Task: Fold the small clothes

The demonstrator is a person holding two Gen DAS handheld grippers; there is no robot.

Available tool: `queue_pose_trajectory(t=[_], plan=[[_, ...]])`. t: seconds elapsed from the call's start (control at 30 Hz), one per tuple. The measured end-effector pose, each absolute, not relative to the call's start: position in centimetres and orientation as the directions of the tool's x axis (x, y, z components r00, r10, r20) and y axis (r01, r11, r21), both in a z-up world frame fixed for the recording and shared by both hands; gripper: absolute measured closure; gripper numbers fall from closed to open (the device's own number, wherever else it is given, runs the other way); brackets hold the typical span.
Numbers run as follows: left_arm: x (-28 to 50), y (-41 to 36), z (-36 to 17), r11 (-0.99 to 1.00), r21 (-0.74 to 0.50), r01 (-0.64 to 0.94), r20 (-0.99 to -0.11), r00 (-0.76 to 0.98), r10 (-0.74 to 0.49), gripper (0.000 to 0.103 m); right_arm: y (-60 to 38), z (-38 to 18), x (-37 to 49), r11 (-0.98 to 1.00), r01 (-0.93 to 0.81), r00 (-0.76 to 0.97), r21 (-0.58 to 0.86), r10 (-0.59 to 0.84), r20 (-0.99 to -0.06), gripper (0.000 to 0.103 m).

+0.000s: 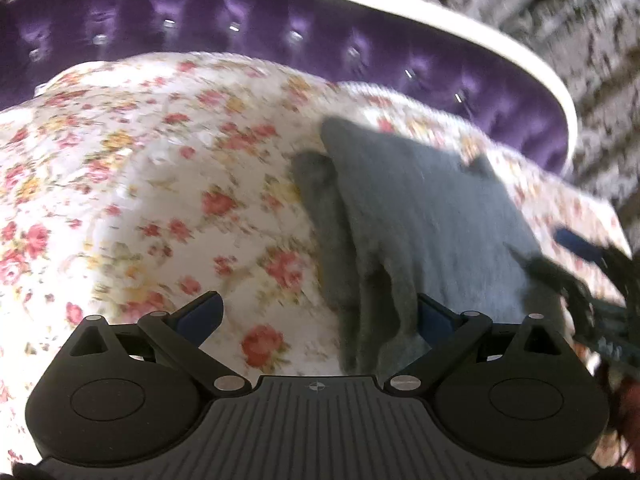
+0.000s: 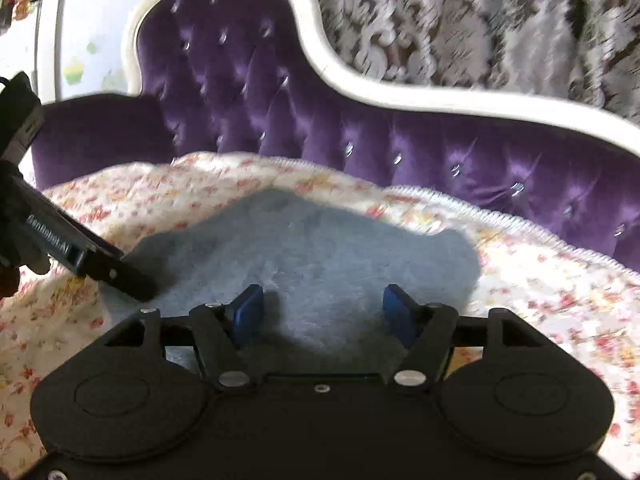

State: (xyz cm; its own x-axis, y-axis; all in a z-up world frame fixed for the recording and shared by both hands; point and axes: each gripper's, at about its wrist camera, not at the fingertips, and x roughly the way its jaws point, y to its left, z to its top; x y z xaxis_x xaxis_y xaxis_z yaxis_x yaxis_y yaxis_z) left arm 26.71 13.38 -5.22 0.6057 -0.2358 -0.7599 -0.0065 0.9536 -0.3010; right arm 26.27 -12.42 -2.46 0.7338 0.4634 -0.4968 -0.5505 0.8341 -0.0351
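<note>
On flowered bedspread point(image 2: 540, 280), before purple headboard point(image 2: 360, 140): grey garment point(image 2: 320, 248) lies flat. Right gripper point(image 2: 320, 312) jaws apart over it, nothing clamped. Left gripper point(image 1: 320, 320) at nine o'clock, jaws wide, garment fold draped between, unpinched.

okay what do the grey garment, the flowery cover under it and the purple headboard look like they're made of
Grey garment: looks like soft fleece or brushed knit, matte and fuzzy. Flowery cover: probably printed cotton, matte, with a looped trim along its edge. Purple headboard: velvet-like upholstery with a sheen, button-tufted, in a glossy white frame; blur leaves the weave uncertain.
</note>
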Motion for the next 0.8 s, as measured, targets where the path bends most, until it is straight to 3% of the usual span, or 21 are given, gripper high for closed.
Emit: queue_pose_trajectory(t=[0.1, 0.17, 0.27, 0.37, 0.43, 0.57, 0.8], plan=[[26.8, 14.2, -4.9, 0.942, -0.332, -0.04, -0.744, 0.625, -0.236, 0.003, -12.7, -1.9, 24.8, 0.866, -0.489, 0.795, -0.107, 0.392, -0.463, 0.033], [26.8, 14.2, -4.9, 0.936, -0.349, -0.044, -0.737, 0.63, -0.245, 0.003, -11.5, -2.5, 23.8, 0.85, -0.499, 0.792, -0.172, 0.366, -0.49, 0.033], [26.6, 14.1, -4.7, 0.929, -0.37, -0.031, -0.723, 0.637, -0.267, 0.003, -8.9, -4.3, 21.9, 0.782, -0.57, 0.758, -0.253, 0.381, -0.53, 0.025], [26.7, 13.7, -4.7, 0.917, -0.398, -0.002, -0.707, 0.637, -0.306, 0.003, -7.5, -3.9, 20.5, 0.719, -0.616, 0.757, -0.321, 0.429, -0.493, 0.027], [26.7, 13.3, -4.9, 0.909, -0.416, 0.006, -0.704, 0.631, -0.326, 0.003, -8.1, -2.7, 20.9, 0.728, -0.634, 0.74, -0.263, 0.471, -0.48, 0.025], [27.2, 12.8, -6.0, 0.891, -0.454, 0.0, -0.719, 0.59, -0.367, 0.002, -11.2, -1.3, 23.5, 0.818, -0.567, 0.751, -0.099, 0.463, -0.47, 0.01], [27.8, 11.7, -7.0, 0.888, -0.46, 0.007, -0.713, 0.594, -0.374, 0.002, -18.9, -2.7, 31.6, 0.817, -0.355, 0.655, 0.454, 0.564, -0.504, 0.01]])
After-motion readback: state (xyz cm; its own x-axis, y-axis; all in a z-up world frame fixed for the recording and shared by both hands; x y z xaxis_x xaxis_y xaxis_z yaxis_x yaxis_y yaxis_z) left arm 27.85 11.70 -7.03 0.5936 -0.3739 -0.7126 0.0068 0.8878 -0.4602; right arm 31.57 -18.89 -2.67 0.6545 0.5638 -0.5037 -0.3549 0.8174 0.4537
